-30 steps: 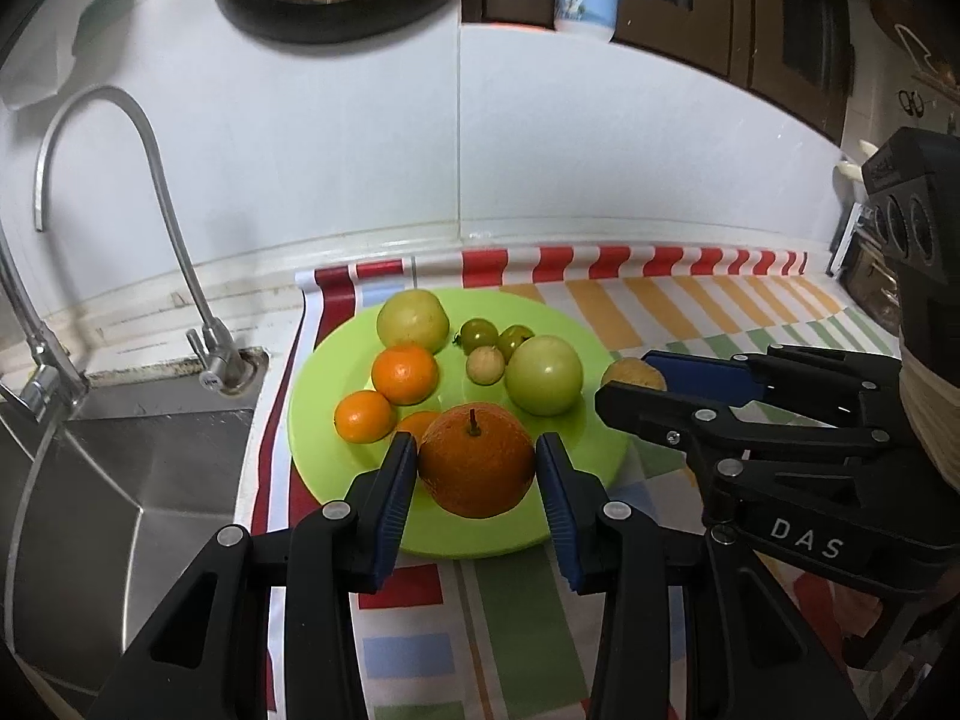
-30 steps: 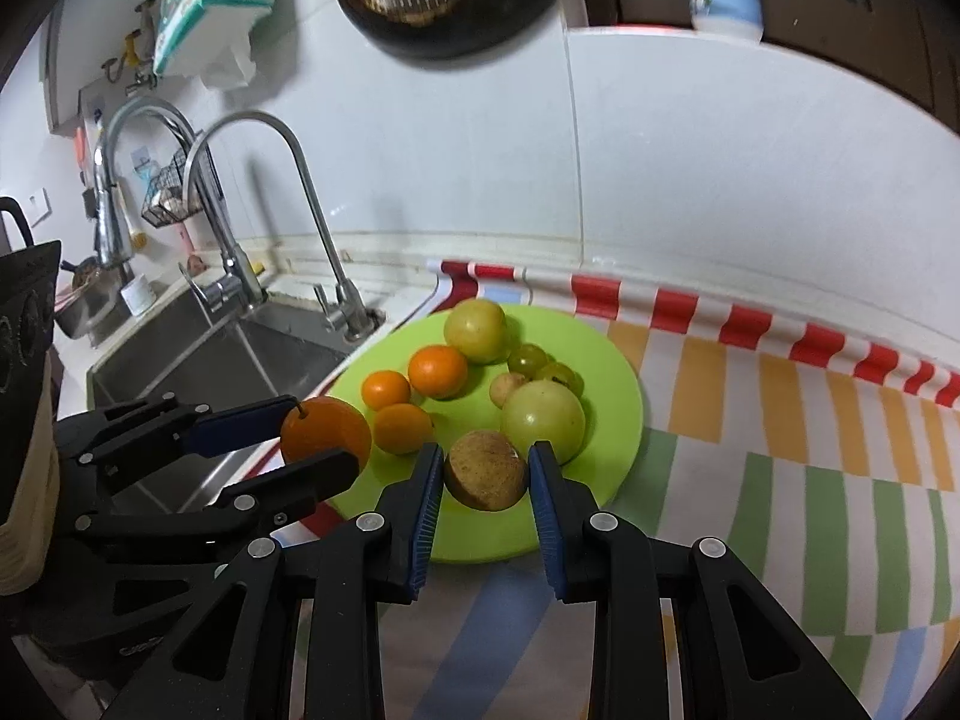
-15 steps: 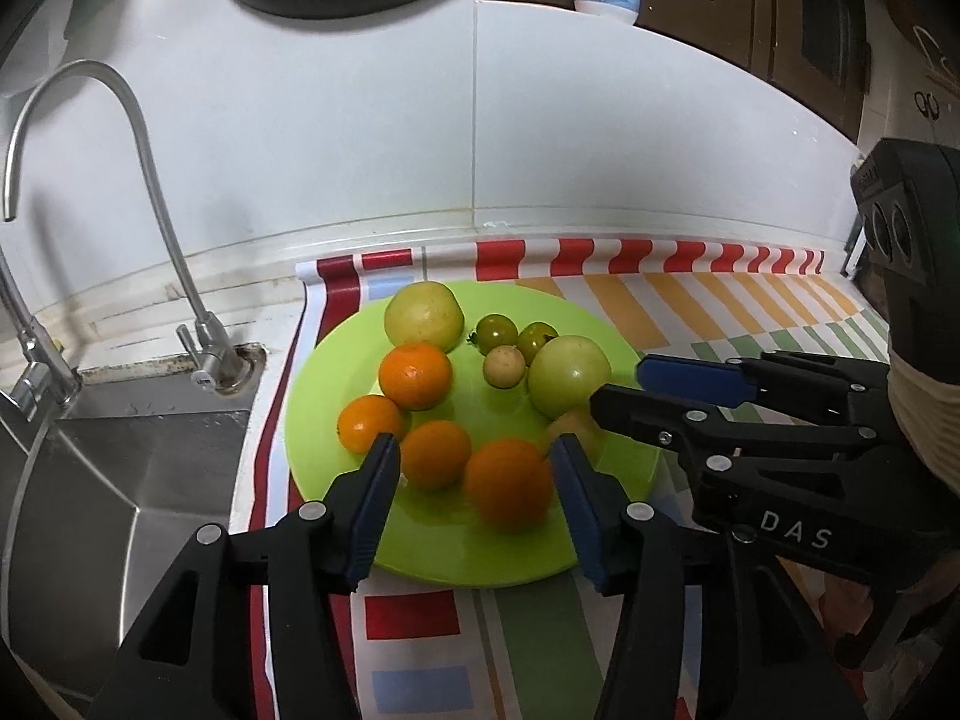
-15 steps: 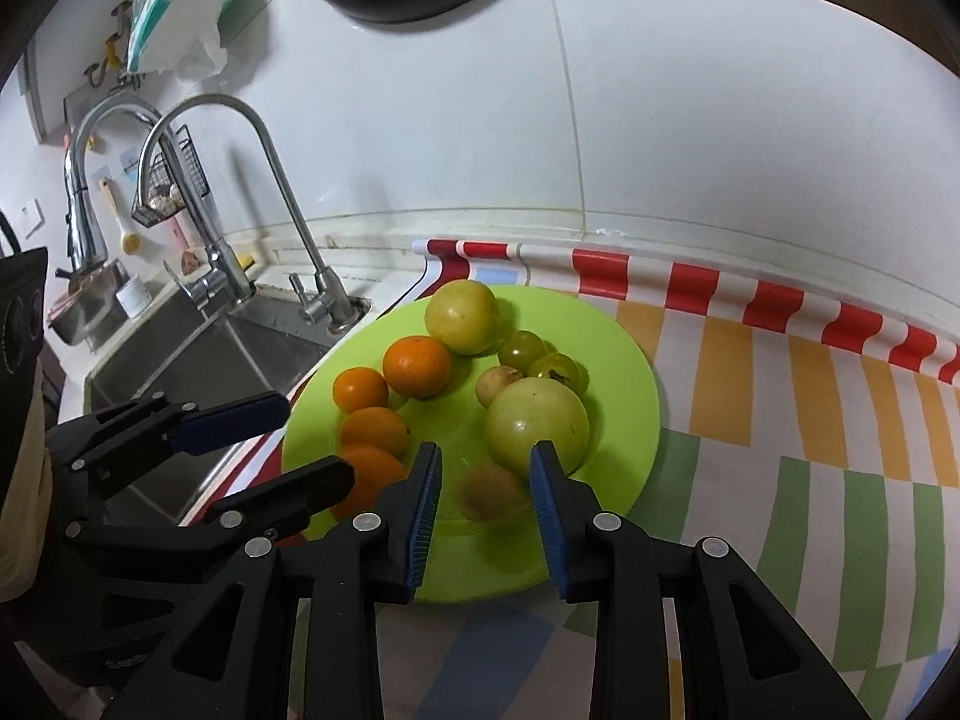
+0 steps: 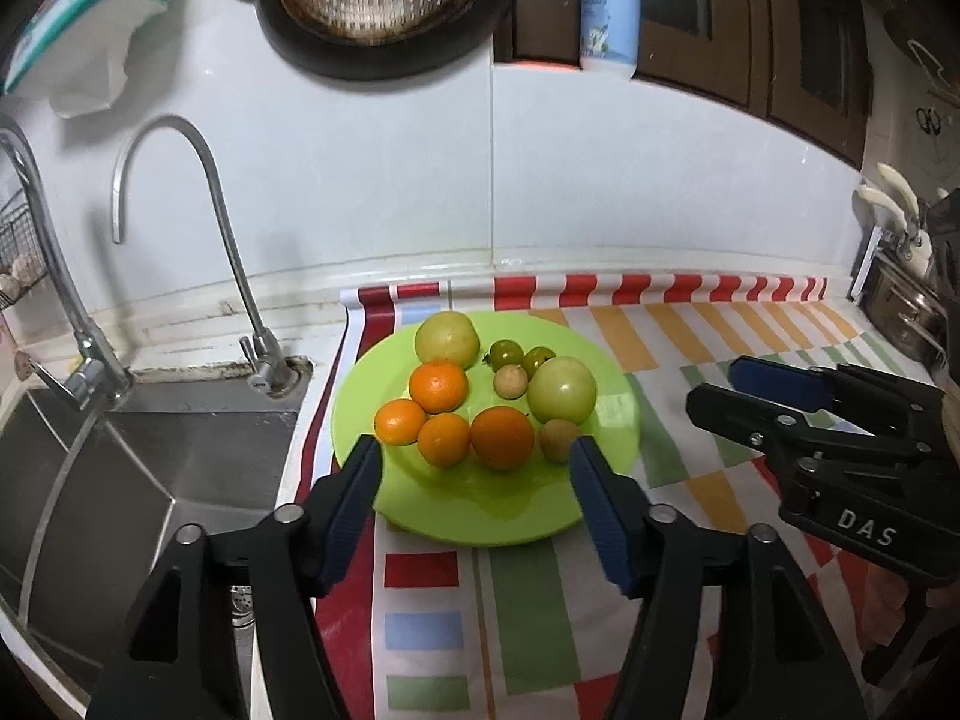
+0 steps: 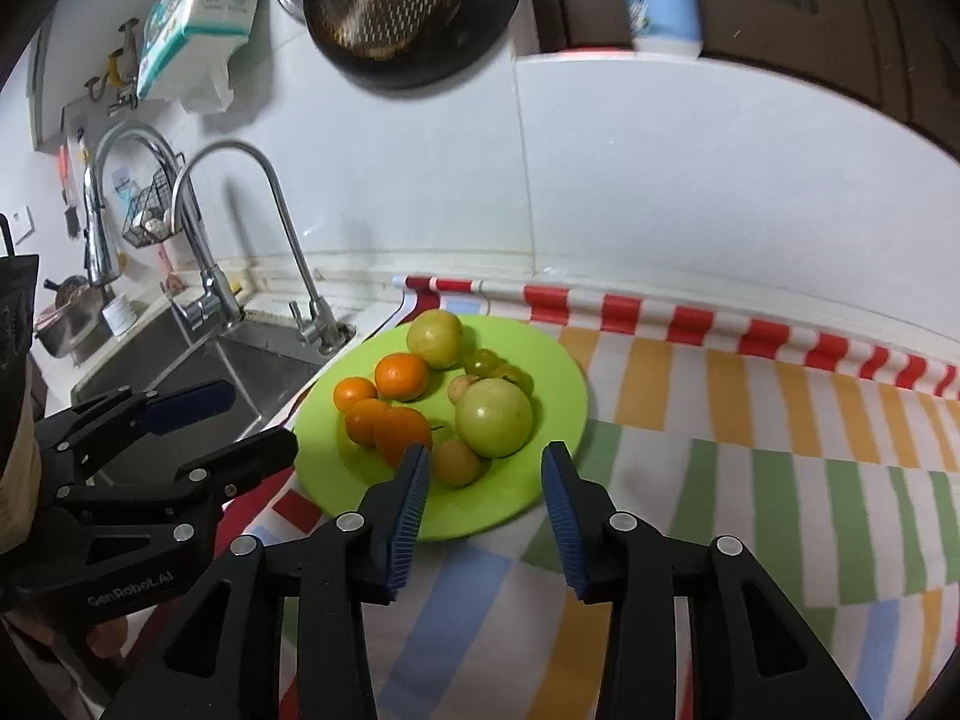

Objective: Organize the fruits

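Striped counter cloth (image 5: pixel 528 606) beside sink (image 5: pixel 138 468), both grippers opening, nothing between jaws.

Fruits (image 5: pixel 501 437) on a plate (image 5: pixel 618 414) on the cloth (image 5: pixel 690 324), sink (image 5: pixel 150 456) (and taps) to its left

One green plate (image 5: pixel 606 498) holds four oranges (image 5: pixel 501 437), two large green fruits (image 5: pixel 561 390), two small green tomatoes (image 5: pixel 505 353), two small tan fruits (image 5: pixel 510 382).

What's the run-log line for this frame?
left hand-held gripper: opening, empty | right hand-held gripper: opening, empty | fruits: on green plate
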The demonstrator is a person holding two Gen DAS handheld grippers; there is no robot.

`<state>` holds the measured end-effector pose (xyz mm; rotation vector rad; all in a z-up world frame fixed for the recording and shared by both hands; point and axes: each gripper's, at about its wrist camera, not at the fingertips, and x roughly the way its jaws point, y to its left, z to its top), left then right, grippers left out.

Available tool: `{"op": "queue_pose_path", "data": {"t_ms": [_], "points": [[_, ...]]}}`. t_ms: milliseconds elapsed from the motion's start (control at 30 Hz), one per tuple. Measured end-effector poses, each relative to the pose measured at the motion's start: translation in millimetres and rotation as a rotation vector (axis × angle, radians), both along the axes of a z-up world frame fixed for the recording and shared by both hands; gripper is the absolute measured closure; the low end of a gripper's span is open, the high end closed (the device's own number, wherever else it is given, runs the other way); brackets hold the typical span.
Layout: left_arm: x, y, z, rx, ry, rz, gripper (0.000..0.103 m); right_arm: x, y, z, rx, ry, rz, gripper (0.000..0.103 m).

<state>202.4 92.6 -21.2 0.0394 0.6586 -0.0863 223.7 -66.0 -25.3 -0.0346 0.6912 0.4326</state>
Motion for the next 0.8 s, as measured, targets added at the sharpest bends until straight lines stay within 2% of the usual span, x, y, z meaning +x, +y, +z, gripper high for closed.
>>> {"op": "queue_pose_path", "data": {"t_ms": [133, 333, 800], "points": [[-14.5, -2.6, 9.9, 0.011, -0.022, 0.01, 0.033, -20.8, -10.4, 15.4, 0.006, -0.039, -0.038, 0.045], [-41.3, -6.2, 26.1, 0.011, -0.067, 0.019, 0.024, -47.8, -24.8, 32.1, 0.001, -0.074, -0.094, 0.032], [-106.3, -25.1, 48.8, 0.0, -0.149, -0.006, 0.005, -122.1, -54.3, 55.6, -0.002, -0.135, -0.172, 0.022]]}}
